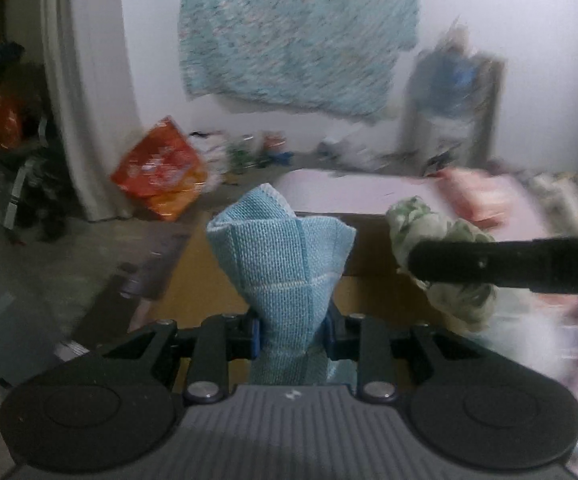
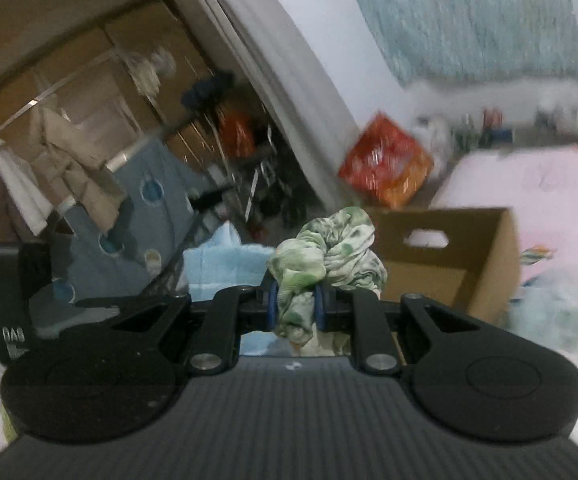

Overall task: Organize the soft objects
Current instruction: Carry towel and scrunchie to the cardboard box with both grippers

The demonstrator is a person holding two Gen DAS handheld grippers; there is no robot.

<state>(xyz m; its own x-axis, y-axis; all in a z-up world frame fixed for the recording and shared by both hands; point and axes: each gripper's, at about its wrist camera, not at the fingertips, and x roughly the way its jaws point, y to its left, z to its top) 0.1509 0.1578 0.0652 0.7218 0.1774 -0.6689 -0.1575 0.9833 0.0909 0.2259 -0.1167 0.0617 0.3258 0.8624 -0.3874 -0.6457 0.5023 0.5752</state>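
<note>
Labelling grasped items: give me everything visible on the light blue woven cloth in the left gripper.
The light blue woven cloth looks like a microfibre or waffle-weave towel with a paler stitched hem and a pale stripe across it. It is bunched, pinched at a narrow waist between the blue pads of the left gripper, which is shut on it, and it fans upward into a loose folded cone. More cloth hangs below the pads. It is held in the air in front of a brown cardboard box. Nothing else visibly touches it.

Pink bed (image 2: pixel 529 184), cardboard box (image 2: pixel 461 264) beside it (blurred), orange bag (image 2: pixel 385 166) on floor (image 1: pixel 49 264)
</note>
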